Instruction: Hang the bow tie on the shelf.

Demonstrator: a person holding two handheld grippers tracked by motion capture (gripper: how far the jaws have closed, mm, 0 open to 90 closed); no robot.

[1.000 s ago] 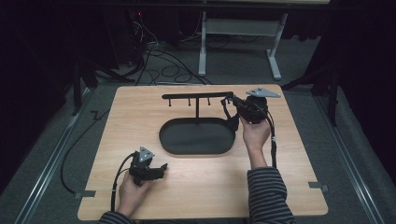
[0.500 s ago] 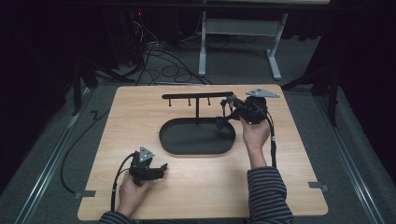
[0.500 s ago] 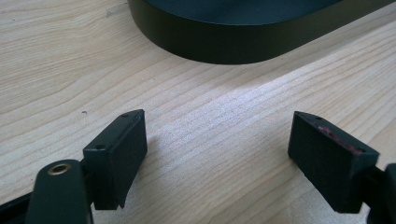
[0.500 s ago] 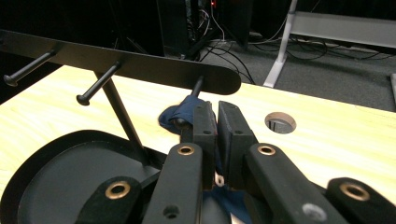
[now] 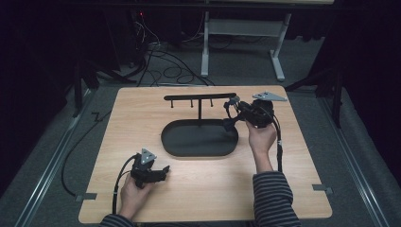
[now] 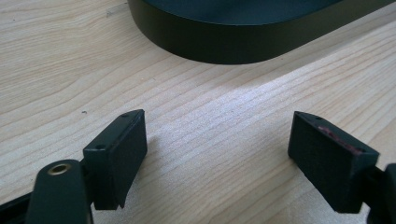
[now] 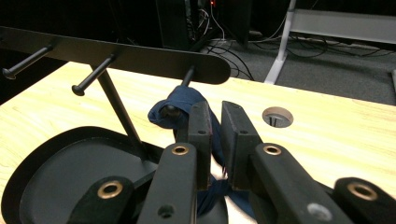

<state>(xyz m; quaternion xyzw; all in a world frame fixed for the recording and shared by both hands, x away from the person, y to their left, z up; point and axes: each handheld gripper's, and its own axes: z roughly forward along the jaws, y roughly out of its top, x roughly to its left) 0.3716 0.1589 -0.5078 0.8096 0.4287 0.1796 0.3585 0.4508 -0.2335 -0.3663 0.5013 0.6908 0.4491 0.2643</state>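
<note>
Between right jaws: dark blue cloth band [image 7: 187, 105], pinched with only a thin gap left, looped over the end peg [image 7: 188, 76] of the rack's crossbar.
Right gripper [image 5: 235, 113]: raised near the tabletop's back right corner, at the right end of the crossbar [image 5: 200, 97]; held from below by the right hand [image 5: 261, 138], striped sleeve [image 5: 274, 198] trailing toward the front edge.
Band, lower part: hanging down past the jaws toward the right rim of the tray [image 7: 70, 186]; loose end blurred, touching or not cannot tell.
Rack: black crossbar on a thin post [image 5: 199, 112] rising from the black oval tray [image 5: 198, 138], set mid-tabletop, nearer the back edge; other pegs [image 7: 91, 74] bare.
Left jaws: spread wide apart, nothing between them, bare wood below.
Left gripper [image 6: 217, 149]: low over the tabletop [image 5: 118, 118] near the front left corner, held by the left hand [image 5: 132, 195], pointed at the tray's dark wall [image 6: 219, 44]; well apart from the rack.
Tabletop hole [image 7: 277, 116]: round, just beyond the right jaws, toward the back edge.
</note>
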